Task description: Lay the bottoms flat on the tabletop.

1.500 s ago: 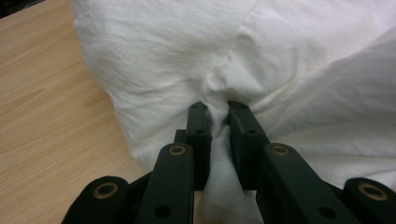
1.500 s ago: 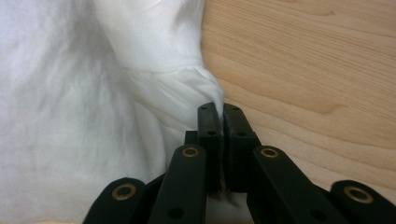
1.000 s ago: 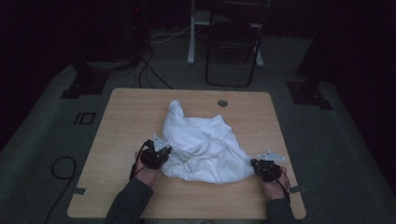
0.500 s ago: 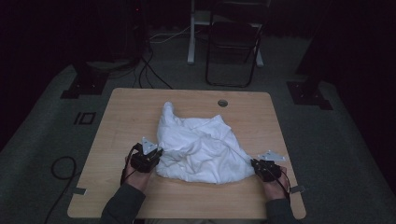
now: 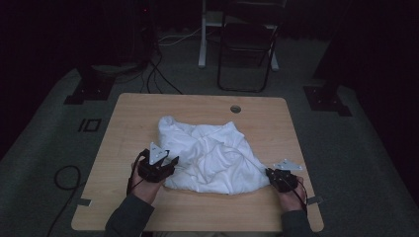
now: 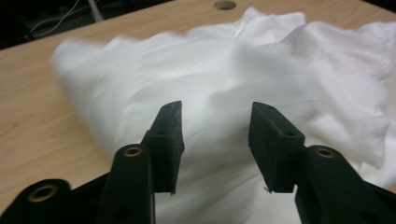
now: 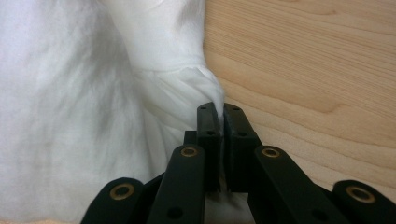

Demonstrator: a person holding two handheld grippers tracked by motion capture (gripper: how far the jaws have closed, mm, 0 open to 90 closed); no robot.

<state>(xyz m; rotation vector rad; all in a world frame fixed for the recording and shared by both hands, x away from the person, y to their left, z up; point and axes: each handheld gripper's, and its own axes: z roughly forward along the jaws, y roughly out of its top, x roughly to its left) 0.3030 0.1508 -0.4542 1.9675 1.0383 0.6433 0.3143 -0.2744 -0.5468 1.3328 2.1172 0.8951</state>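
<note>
Across the wooden table point(image 5: 123, 123) the white cloth point(image 5: 212, 153) is lying crumpled, the right gripper point(image 5: 274, 176) pinching its corner while the left gripper point(image 5: 165, 165), jaws just opening and empty, is hovering, spreading largely undone.

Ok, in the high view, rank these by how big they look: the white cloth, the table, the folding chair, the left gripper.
1. table
2. white cloth
3. folding chair, though it stands farther from the camera, so its place below the cloth is unsure
4. left gripper
</note>
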